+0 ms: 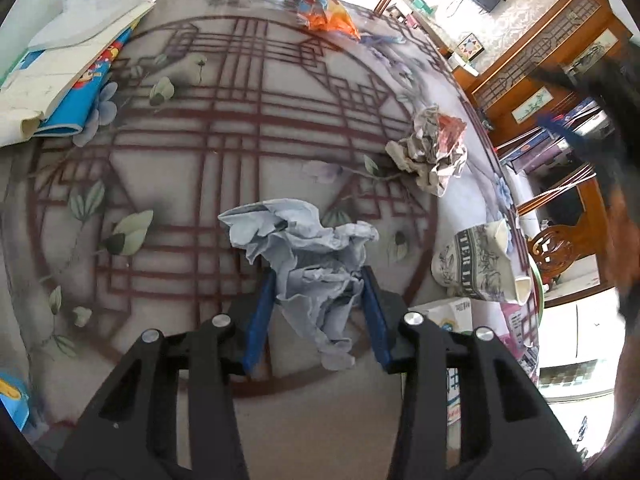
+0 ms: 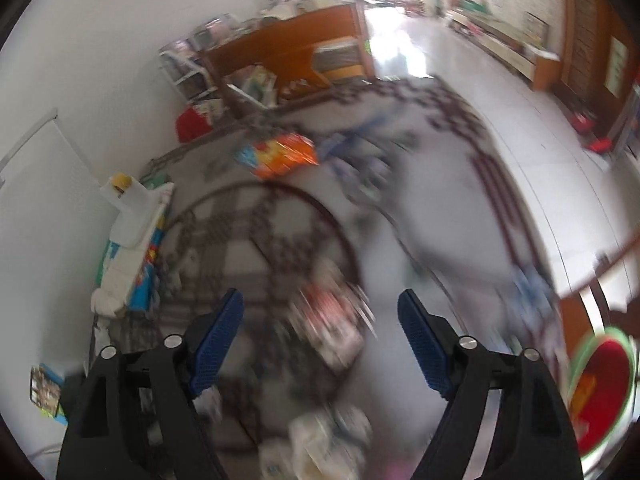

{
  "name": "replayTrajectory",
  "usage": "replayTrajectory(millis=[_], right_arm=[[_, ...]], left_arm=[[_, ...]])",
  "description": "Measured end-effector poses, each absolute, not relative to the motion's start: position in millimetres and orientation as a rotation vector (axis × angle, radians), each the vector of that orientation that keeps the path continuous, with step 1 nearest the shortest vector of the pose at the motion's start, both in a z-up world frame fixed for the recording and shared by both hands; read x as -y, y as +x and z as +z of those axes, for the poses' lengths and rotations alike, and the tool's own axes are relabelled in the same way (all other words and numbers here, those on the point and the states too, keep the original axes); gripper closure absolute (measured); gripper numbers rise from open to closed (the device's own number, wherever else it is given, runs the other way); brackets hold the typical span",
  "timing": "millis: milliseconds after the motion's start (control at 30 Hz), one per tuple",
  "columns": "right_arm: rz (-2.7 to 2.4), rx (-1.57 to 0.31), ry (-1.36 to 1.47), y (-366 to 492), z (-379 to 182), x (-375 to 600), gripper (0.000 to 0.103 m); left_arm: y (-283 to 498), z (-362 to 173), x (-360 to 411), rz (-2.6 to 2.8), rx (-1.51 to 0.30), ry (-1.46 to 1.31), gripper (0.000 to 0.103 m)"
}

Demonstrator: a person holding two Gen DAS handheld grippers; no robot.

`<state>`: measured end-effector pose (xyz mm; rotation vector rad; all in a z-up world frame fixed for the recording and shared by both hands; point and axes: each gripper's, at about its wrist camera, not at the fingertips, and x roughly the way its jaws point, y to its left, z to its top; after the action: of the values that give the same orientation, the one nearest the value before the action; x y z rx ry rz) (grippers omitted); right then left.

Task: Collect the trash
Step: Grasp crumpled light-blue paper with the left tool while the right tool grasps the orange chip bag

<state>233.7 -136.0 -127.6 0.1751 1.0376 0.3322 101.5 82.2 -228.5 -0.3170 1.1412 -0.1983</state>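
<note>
My left gripper (image 1: 318, 284) is shut on a crumpled pale blue paper (image 1: 308, 248), its blue pads pressing both sides of the wad above the patterned tablecloth (image 1: 200, 152). A crumpled newspaper wad with a red patch (image 1: 434, 148) lies to the right near the table edge. An orange snack wrapper (image 1: 328, 14) lies at the far side. My right gripper (image 2: 320, 312) is open and empty above the table; its view is blurred. The same newspaper wad (image 2: 330, 320) shows between and beyond its fingers, and the orange wrapper (image 2: 280, 154) lies farther off.
Books and papers (image 1: 68, 72) are stacked at the table's left. A printed paper bag (image 1: 476, 264) and a small carton (image 1: 448, 312) stand at the right edge. A red bin with a green rim (image 2: 600, 392) is at lower right beside the table. More crumpled paper (image 2: 320, 436) lies near.
</note>
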Motion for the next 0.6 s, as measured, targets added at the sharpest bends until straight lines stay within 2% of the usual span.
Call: replayTrajectory(millis=[133,333,500,567,600], right_arm=[[0.376,-1.023,0.088,297.7,-132.1,85.2,0.012],[0.379,-1.029,-0.154,392.9,-174.0,5.8,0.011],[0.362,-1.046,-0.273,435.8,-209.5,-29.2,0.011],[0.342,-1.059,-0.342,448.0,-222.3,-42.4,0.018],[0.336,-1.072,-0.377,452.2,-229.3,-47.3,0.039]], left_arm=[[106.5,-224.0,-86.0,-0.233,-1.103,-0.296,0.062],[118.3,-225.8,-86.4,-0.282,-1.084,-0.310,0.062],[123.6,-236.9,-82.4,-0.307,-1.111,-0.333,0.062],[125.4,-244.3,-81.3,-0.310,-1.132,-0.337,0.062],[126.0,-247.6,-81.2,-0.309,-1.141,-0.340,0.060]])
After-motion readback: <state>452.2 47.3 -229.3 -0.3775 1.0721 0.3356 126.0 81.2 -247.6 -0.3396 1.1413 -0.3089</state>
